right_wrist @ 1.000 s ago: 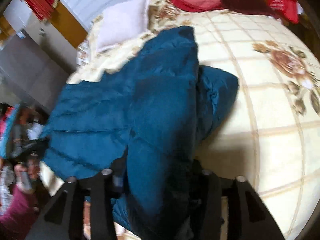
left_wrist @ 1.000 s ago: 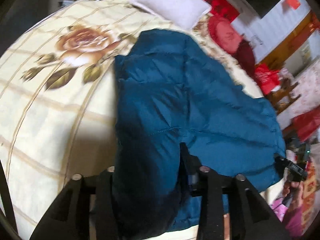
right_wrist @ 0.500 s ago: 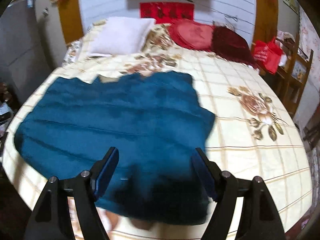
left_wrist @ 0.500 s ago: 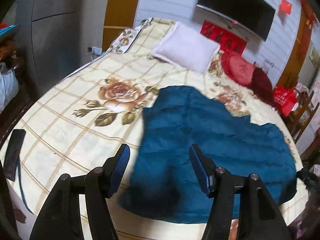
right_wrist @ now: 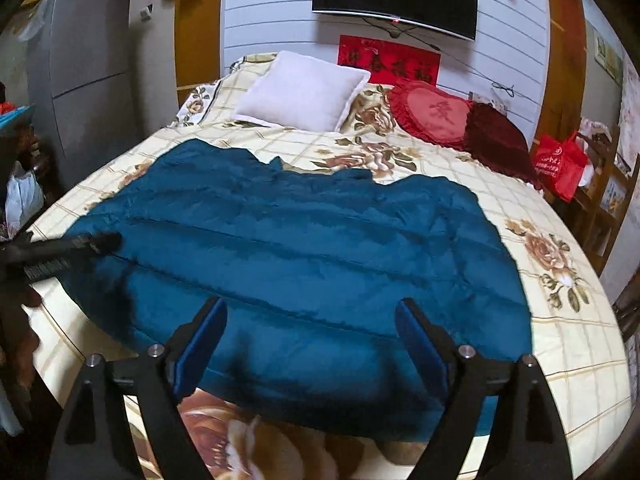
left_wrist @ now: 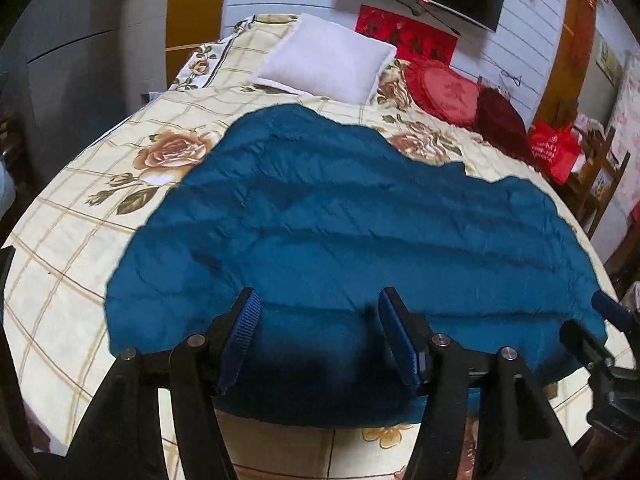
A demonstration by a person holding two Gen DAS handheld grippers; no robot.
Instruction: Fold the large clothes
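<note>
left wrist view: one blue quilted garment lies spread across the middle of the floral bed. the left gripper at bottom centre is empty, jaws wide apart. a white pillow and two red cushions sit at the top.

right wrist view: the right gripper at bottom centre holds nothing, jaws opening. the step looks like a release after spreading; next likely calls for gripping an edge to fold.
</note>
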